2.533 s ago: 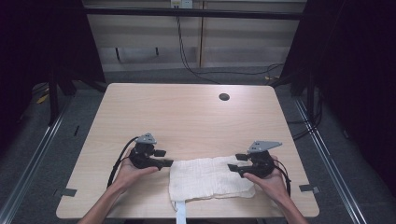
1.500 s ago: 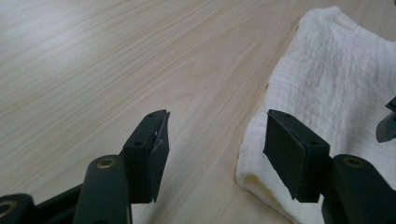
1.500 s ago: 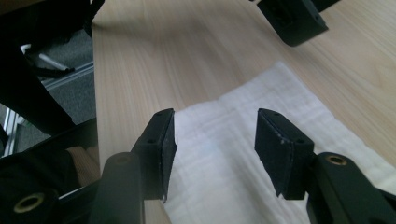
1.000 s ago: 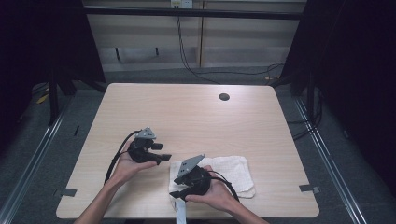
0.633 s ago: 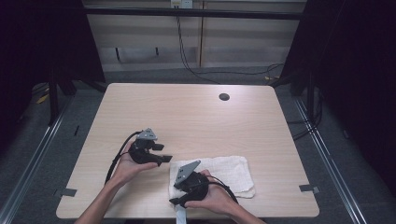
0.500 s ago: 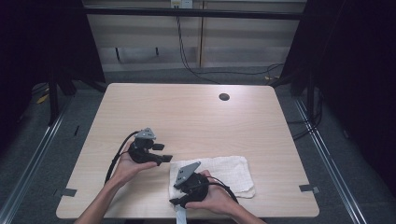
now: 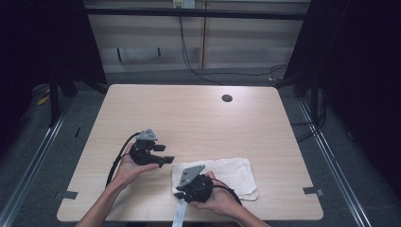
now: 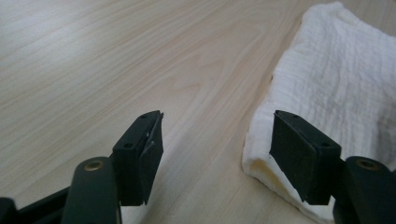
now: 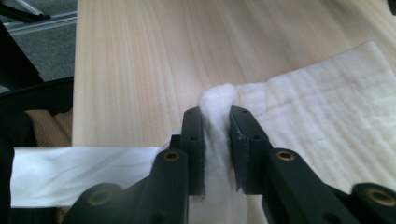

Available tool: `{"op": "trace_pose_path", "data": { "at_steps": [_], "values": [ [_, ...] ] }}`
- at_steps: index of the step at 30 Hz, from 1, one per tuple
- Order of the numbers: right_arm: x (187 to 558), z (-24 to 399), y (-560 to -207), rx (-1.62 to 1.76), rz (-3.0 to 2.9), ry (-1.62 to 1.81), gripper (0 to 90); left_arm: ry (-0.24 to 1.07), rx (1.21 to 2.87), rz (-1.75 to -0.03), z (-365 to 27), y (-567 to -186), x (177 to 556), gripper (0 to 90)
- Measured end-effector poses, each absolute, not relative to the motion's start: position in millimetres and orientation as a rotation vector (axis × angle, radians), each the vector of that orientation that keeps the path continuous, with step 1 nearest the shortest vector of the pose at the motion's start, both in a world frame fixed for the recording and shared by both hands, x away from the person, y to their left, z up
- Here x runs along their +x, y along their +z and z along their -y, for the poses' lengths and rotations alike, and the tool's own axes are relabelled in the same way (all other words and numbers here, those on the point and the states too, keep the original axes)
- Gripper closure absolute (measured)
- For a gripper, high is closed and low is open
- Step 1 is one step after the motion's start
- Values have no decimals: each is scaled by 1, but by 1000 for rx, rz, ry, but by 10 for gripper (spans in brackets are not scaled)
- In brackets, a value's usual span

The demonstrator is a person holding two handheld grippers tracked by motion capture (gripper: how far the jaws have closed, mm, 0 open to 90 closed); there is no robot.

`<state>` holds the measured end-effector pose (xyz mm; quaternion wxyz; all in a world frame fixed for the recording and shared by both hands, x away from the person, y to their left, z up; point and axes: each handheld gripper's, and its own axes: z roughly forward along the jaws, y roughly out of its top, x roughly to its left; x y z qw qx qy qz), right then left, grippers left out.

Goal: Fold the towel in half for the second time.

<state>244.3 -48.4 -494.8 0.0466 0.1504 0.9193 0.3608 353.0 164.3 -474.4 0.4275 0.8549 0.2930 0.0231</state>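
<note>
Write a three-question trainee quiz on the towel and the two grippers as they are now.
1. True or false: the right gripper has a fold of the white towel pinched between its fingers.
2. What lies between the left gripper's fingers?
A. the towel's middle
B. bare table, the towel's edge beside one finger
C. a cable
3. Fill in: the small dark round hole sits near the table's ___ edge.

Key: 1 true; 2 B; 3 far.

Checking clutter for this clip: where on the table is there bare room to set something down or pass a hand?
The far half of the table, up to the small dark hole, is bare, as is the right edge beyond the white cloth. The near edge is crowded: the left gripper, the right gripper pinching the cloth.
</note>
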Motion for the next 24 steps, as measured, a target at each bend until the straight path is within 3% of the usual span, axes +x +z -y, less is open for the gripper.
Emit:
{"op": "trace_pose_path", "data": {
  "at_steps": [4,8,17,24],
  "values": [
    [247,49,-495,511,-2813,1104,827,30,2144,-756,-161,-480,353,328],
    [249,50,-495,540,-2813,1117,833,-8,2164,-704,-156,-483,351,391],
    [250,50,-495,551,-2824,1108,834,-128,2220,-654,-144,-494,347,407],
    [253,53,-496,584,-2837,1159,834,-122,2268,-601,-140,-497,341,529]
  ]
}}
